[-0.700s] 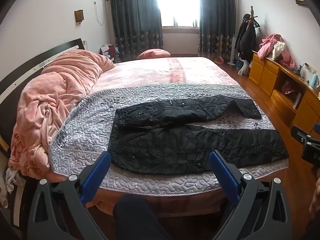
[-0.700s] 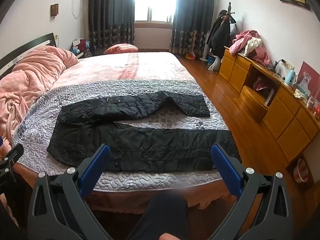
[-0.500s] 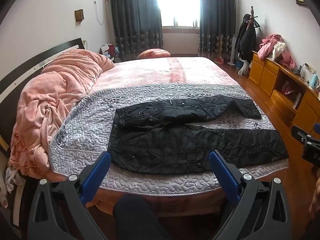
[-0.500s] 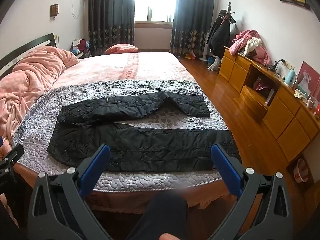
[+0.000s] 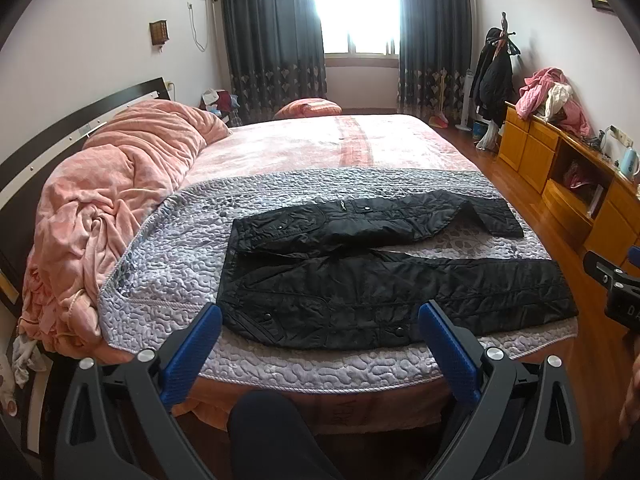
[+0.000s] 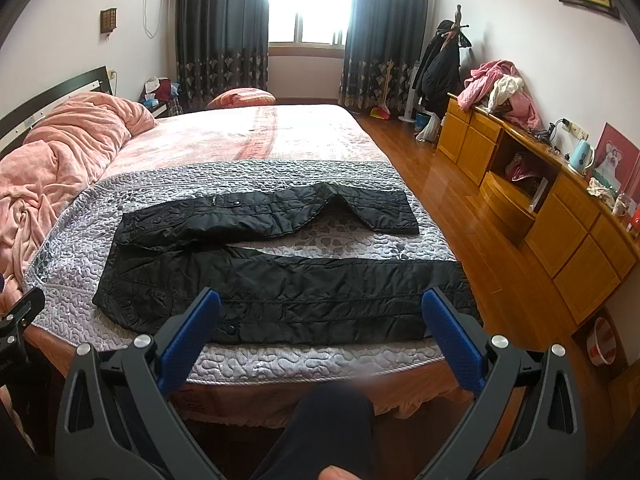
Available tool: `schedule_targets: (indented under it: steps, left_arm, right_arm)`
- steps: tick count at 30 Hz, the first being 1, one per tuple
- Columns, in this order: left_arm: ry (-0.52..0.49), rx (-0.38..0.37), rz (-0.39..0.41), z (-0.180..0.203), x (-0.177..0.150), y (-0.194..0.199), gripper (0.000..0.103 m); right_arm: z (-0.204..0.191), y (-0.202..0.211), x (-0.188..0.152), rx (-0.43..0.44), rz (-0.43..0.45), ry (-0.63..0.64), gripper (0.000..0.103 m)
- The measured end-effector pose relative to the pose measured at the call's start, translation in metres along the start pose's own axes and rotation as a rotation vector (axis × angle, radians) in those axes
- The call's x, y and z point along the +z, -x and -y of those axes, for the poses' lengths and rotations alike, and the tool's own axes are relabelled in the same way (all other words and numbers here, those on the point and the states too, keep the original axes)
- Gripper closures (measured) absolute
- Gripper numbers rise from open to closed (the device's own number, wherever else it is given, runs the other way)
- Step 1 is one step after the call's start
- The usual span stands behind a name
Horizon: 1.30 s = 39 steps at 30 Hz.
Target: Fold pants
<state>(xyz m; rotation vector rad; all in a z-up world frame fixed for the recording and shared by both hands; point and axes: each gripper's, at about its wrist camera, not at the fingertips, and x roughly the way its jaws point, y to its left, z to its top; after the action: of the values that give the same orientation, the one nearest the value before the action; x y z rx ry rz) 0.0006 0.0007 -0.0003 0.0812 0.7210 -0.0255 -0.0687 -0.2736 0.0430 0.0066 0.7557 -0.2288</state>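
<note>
Pants: the black quilted pants [image 5: 384, 276] lie unfolded on the grey quilted bedspread [image 5: 168, 248], along the near edge of the bed, waistband toward the bed's left side, the leg ends toward its right edge.
Near leg: runs straight beside the near edge; its hem reaches the right edge of the bedspread.
Far leg: lies apart from the near one, with a strip of bedspread showing between them; it humps and kinks near the hem, so the part beyond the kink is hard to read.
Left gripper: the left gripper [image 5: 320, 344] with blue padded fingers [image 5: 192, 356] hangs in front of the near edge, spread wide, holding nothing and clear of the cloth.
Right gripper: the right gripper [image 6: 320, 332] is likewise spread wide and empty, short of the bed.
Cut off: each gripper shows only as a dark sliver at the side edge of the other's view.
Hidden: a dark-clad knee [image 6: 332, 420] covers part of the bed's front.
Bedding: a crumpled pink blanket [image 5: 108, 208] is heaped at the headboard end, well apart from the pants.
</note>
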Motion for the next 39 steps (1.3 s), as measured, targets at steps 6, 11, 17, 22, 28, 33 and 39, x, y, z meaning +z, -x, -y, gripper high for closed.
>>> schedule_targets:
  steps: [6, 11, 17, 22, 28, 33, 39]
  left_arm:
    - [0.0, 0.0, 0.0, -0.0006, -0.0008, 0.0025, 0.004]
    - [0.001, 0.0, 0.001, -0.001, 0.0, 0.0033, 0.004]
    - [0.005, -0.001, 0.004, -0.0038, 0.0029, 0.0042, 0.004]
    - [0.005, 0.001, 0.006, -0.0054, 0.0041, 0.0054, 0.004]
    - [0.004, 0.001, 0.006, -0.006, 0.004, 0.0057, 0.004]
    - [0.005, 0.0, 0.006, -0.0066, 0.0037, 0.0059, 0.004]
    - [0.004, 0.003, 0.003, -0.006, 0.0033, 0.0052, 0.004]
  right_arm:
    - [0.0017, -0.0004, 0.0001, 0.001, 0.001, 0.0, 0.002]
    - [0.0021, -0.0011, 0.0013, 0.001, 0.002, 0.0, 0.002]
    - [0.0015, -0.0009, 0.0015, -0.001, 0.003, 0.002, 0.002]
    - [0.0011, -0.0008, 0.0011, -0.002, 0.004, 0.002, 0.002]
    - [0.0025, -0.0013, 0.0023, -0.002, 0.001, 0.003, 0.002]
    - [0.0019, 0.0002, 0.0039, -0.004, -0.002, 0.004, 0.002]
    - [0.0017, 0.0021, 0.0039, -0.004, -0.002, 0.004, 0.002]
